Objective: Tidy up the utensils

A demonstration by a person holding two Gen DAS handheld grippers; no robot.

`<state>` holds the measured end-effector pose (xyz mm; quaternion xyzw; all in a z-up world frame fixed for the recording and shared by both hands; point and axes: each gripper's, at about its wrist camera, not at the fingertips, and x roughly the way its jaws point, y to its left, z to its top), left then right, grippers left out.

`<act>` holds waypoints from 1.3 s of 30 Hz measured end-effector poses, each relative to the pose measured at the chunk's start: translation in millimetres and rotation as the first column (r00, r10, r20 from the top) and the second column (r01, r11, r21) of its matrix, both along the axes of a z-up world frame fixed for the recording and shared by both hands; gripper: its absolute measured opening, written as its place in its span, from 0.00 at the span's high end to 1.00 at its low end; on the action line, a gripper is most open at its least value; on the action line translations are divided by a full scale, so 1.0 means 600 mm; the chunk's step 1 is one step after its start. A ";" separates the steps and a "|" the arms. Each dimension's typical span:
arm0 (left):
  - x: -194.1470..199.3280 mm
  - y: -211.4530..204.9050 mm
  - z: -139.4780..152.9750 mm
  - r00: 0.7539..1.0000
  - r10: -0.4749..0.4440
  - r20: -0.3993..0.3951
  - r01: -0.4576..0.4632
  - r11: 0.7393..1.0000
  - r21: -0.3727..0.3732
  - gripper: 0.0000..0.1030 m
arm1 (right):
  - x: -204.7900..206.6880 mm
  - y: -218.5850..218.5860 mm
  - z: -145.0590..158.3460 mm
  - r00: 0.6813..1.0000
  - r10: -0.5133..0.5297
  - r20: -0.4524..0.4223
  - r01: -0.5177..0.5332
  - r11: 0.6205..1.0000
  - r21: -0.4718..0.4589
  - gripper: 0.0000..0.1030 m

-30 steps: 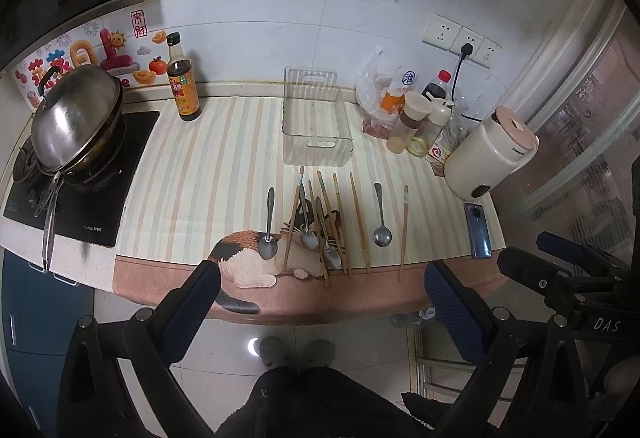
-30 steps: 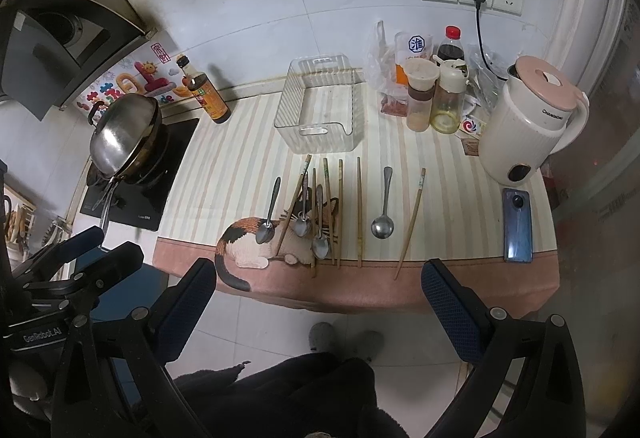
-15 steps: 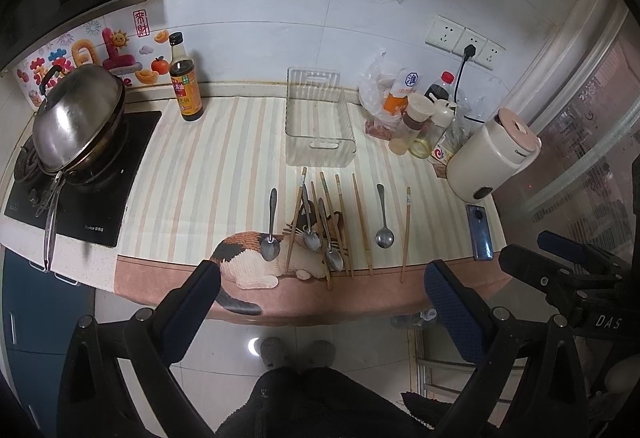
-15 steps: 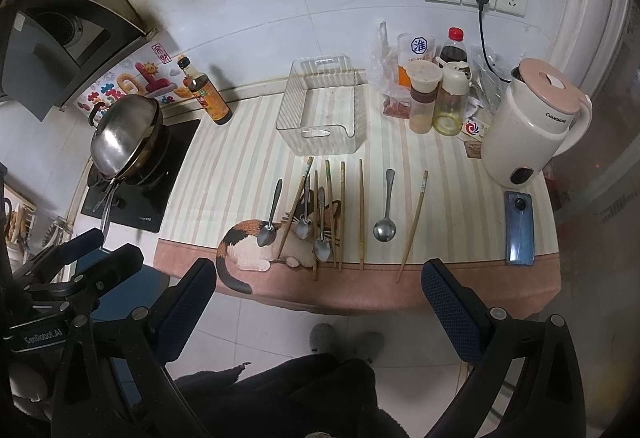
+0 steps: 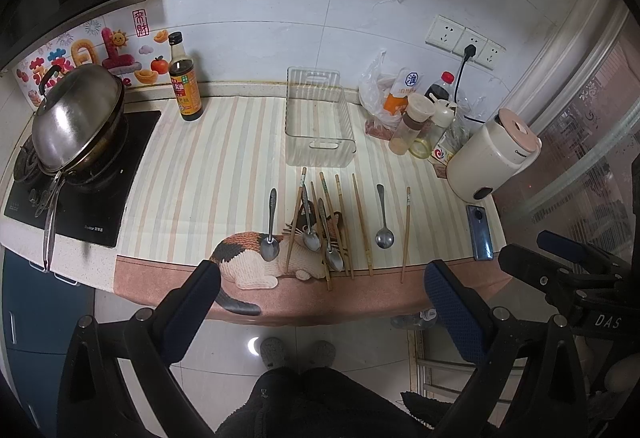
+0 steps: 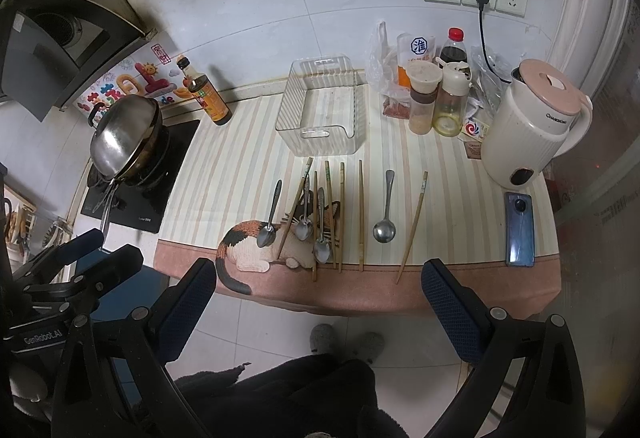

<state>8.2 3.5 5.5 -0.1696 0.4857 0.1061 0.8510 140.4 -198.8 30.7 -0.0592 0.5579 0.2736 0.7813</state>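
Several metal spoons and wooden chopsticks lie side by side on the striped mat near the counter's front edge. One spoon (image 5: 271, 228) (image 6: 270, 216) is leftmost, another spoon (image 5: 383, 219) (image 6: 385, 210) lies to the right between chopsticks (image 5: 405, 234) (image 6: 413, 226). A clear empty plastic basket (image 5: 319, 132) (image 6: 322, 114) stands just behind them. My left gripper (image 5: 320, 306) and my right gripper (image 6: 320, 302) hover high over the floor in front of the counter, both open and holding nothing. Each gripper shows at the edge of the other's view.
A lidded wok (image 5: 76, 118) sits on the stove at left, a sauce bottle (image 5: 184, 80) behind it. Condiment jars (image 6: 434, 102), a plugged-in white kettle (image 6: 532, 126) and a blue phone (image 6: 519, 228) occupy the right. A person's dark clothing and slippers (image 5: 298, 352) are below.
Both views have shifted only slightly; the counter sits a little lower in the frames. No utensil has moved, and both grippers remain open.
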 end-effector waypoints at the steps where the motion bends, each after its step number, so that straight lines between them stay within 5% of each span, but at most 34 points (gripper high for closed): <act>1: 0.001 0.000 0.001 1.000 0.000 0.000 0.000 1.000 0.000 0.00 | -0.001 0.000 -0.001 1.000 -0.001 -0.001 0.001 1.000 0.001 0.00; 35: 0.001 0.005 -0.002 1.000 0.001 0.001 -0.001 1.000 0.000 0.00 | 0.002 0.003 -0.004 1.000 -0.002 0.001 0.002 1.000 0.002 0.00; 39: 0.023 0.028 -0.012 0.999 0.042 0.024 -0.044 0.995 0.092 0.00 | 0.011 0.014 -0.009 0.999 -0.029 0.015 0.029 1.000 -0.003 0.00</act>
